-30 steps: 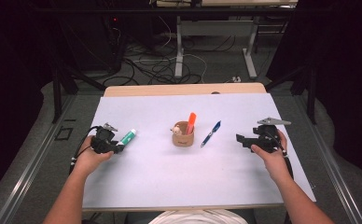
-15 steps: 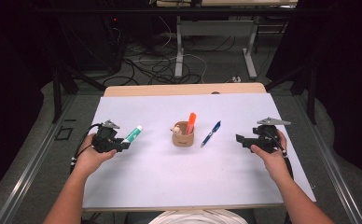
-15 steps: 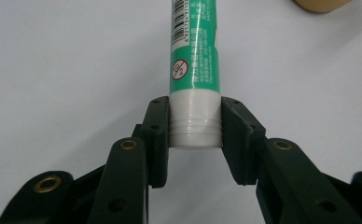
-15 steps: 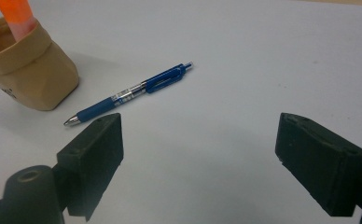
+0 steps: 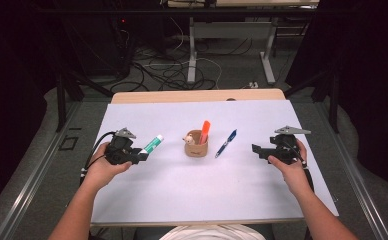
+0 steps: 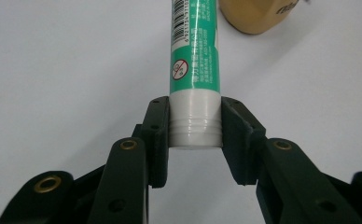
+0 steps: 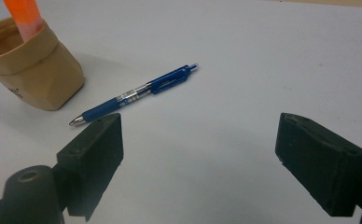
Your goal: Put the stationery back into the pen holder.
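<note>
Right now the left hand-held gripper (image 5: 141,156) is clamped on a glue stick (image 5: 153,144) (green label, white ends), pads pressing the white end on both sides, as the left gripper view shows (image 6: 195,126). In the high view the stick sits toward the left edge of the surface (image 5: 182,195), pointing up and away from the hand-held gripper twd the middle. Whether it's clear of the sheet or resting on it, can't tell from the pics.

Near the centre stands a small tan cup (image 5: 196,145) w/ an orange marker (image 5: 204,131) upright in it. Just right of the cup lies a blue pen (image 5: 226,143), flat and apart from it, slanting toward the far edge.

The right hand-held gripper (image 5: 256,150) sits near the right edge, jaws spread wide w/ nothing between them; in the right gripper view the pen (image 7: 135,94) and cup (image 7: 32,70) lie ahead of it, well apart from the pads.
</note>
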The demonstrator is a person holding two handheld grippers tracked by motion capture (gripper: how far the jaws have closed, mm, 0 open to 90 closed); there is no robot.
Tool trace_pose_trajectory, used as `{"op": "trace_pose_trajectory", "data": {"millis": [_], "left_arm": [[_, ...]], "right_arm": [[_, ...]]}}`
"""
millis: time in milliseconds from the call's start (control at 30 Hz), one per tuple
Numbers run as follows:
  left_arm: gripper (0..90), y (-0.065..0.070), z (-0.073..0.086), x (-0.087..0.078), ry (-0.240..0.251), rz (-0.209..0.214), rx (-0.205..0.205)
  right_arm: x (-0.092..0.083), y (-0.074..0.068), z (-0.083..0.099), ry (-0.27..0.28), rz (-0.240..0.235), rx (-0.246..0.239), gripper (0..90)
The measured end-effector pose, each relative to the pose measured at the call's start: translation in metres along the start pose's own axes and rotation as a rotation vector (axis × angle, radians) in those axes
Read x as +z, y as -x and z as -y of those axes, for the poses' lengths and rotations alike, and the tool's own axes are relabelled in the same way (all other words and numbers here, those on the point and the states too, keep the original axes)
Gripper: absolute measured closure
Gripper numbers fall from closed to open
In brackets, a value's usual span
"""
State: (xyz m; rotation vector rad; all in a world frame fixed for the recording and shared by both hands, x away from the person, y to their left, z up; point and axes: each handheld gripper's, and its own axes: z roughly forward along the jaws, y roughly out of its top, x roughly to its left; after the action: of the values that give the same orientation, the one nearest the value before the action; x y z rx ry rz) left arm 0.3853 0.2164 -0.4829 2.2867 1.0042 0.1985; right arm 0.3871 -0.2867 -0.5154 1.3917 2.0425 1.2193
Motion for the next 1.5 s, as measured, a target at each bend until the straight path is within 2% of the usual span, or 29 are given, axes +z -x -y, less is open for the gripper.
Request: {"op": "trace_pose_trajectory", "data": {"millis": [67,100,167,200,433,467,700,733,767,833,967,1133,1267,1433,1467,1500], "left_arm": [[64.9,0.005,-0.002,0.002,0.008,0.008,-0.003],[64.9,0.006,-0.003,0.002,-0.006,0.014,0.015],[64.9,0.011,-0.005,0.004,0.000,0.028,0.001],[64.9,0.013,-0.007,0.003,-0.016,0.032,0.012],[64.9,0.027,-0.013,0.009,-0.026,0.072,0.014],[64.9,0.028,-0.014,0.009,-0.042,0.082,0.017],[64.9,0.039,-0.018,0.013,-0.046,0.110,0.015],[64.9,0.039,-0.019,0.013,-0.053,0.109,0.032],[64.9,0.040,-0.019,0.014,-0.051,0.118,0.018],[64.9,0.042,-0.020,0.015,-0.062,0.128,0.023],[64.9,0.045,-0.022,0.018,-0.071,0.138,0.019],[64.9,0.049,-0.026,0.020,-0.087,0.152,0.014],[64.9,0.052,-0.031,0.022,-0.106,0.163,0.012],[64.9,0.056,-0.038,0.024,-0.134,0.181,-0.023],[64.9,0.056,-0.040,0.025,-0.139,0.183,-0.009],[64.9,0.057,-0.042,0.025,-0.144,0.184,-0.025]], "right_arm": [[0.000,-0.001,0.000,-0.004,-0.004,0.005,14.4],[0.000,-0.002,0.000,-0.004,-0.003,0.000,14.3],[0.001,-0.003,0.000,0.000,-0.006,-0.012,14.3],[0.001,-0.004,-0.001,-0.001,-0.010,-0.007,14.2],[0.001,-0.011,-0.002,-0.006,-0.026,-0.049,13.5],[0.001,-0.013,-0.003,-0.005,-0.033,-0.048,13.2],[0.002,-0.031,-0.005,-0.027,-0.065,-0.111,8.9],[0.003,-0.034,-0.005,-0.024,-0.071,-0.130,8.2],[0.003,-0.037,-0.006,-0.025,-0.075,-0.139,7.0],[0.003,-0.043,-0.007,-0.026,-0.086,-0.192,5.9],[0.003,-0.058,-0.010,-0.028,-0.087,-0.269,5.9],[0.004,-0.079,-0.015,-0.011,-0.085,-0.417,6.8],[0.004,-0.094,-0.019,-0.001,-0.083,-0.552,12.2],[0.003,-0.110,-0.021,-0.003,-0.113,-0.663,16.2],[0.004,-0.113,-0.021,0.001,-0.115,-0.681,17.7],[0.004,-0.116,-0.021,-0.007,-0.123,-0.700,19.6]]}}
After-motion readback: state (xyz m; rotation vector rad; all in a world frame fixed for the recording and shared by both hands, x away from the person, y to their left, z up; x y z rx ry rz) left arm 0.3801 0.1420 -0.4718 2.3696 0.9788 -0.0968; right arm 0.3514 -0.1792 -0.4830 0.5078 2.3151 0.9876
